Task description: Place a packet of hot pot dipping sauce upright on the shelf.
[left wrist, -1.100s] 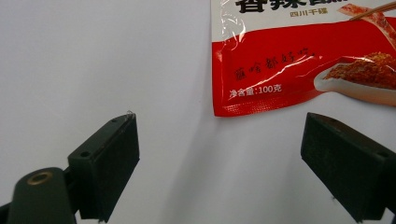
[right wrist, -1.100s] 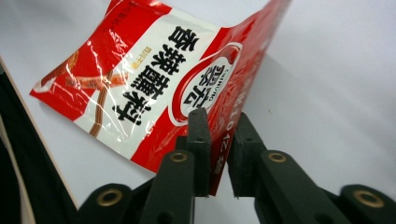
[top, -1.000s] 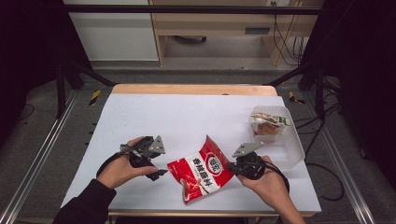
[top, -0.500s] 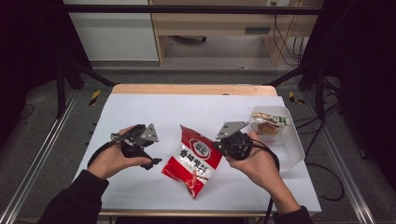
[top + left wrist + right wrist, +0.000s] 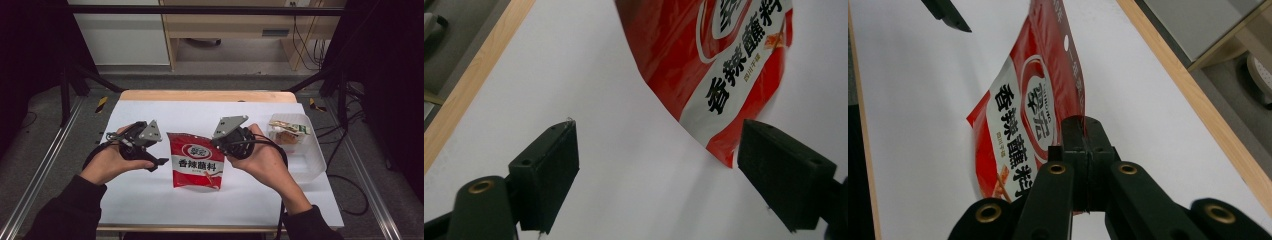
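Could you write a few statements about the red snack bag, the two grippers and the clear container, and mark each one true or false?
1. The right gripper is clamped on an edge of the red snack bag. True.
2. The left gripper holds the bag's other side. False: its jaws stand apart with nothing pressed between them, and the bag only hangs near one jaw.
3. The clear container stands at the right side of the white table. True.
4. The clear container has nothing in it. False: a few small packets lie in its far end.
5. The snack bag lies inside the container. False: it is outside, left of the container, between the two grippers.
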### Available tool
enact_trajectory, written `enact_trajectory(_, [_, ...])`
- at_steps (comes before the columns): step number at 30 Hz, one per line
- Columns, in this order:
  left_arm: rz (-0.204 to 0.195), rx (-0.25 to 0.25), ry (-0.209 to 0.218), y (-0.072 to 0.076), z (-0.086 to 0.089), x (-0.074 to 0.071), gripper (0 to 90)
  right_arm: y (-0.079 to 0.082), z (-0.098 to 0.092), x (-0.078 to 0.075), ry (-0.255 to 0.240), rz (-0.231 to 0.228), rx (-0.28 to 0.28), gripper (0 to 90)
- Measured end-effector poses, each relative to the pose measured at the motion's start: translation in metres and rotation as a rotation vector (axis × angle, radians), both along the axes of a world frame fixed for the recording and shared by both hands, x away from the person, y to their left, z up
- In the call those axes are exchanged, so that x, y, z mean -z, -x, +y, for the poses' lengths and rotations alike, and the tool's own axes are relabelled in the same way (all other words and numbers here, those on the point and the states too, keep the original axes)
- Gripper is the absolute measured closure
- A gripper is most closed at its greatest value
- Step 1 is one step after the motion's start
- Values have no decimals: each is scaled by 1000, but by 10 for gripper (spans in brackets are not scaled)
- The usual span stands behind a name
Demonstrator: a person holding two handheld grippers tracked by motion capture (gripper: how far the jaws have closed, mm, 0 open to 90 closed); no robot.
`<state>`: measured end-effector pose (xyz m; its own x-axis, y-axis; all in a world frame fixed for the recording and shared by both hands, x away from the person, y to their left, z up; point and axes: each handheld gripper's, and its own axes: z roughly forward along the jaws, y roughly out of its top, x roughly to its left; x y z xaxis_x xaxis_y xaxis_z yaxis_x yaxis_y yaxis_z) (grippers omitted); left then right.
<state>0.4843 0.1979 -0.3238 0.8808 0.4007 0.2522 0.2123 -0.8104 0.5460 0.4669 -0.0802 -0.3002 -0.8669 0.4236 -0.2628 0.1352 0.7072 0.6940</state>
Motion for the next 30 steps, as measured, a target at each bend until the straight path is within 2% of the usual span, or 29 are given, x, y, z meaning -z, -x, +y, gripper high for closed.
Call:
enact_trajectory(7, [4, 7, 17, 2, 4, -3, 195, 0, 4, -5, 16, -4, -21, 900])
enact_trajectory(16, [-3, 37, 7, 4, 1, -9, 241, 1, 9, -9, 31, -5, -43, 900])
enact_trajectory(21, [11, 39, 6, 2, 0, -9, 259, 0, 13, -13, 41, -6, -59, 900])
enact_trajectory(30, [0, 61, 16, 0, -5, -10, 352, 3, 19, -17, 50, -4, -83, 900])
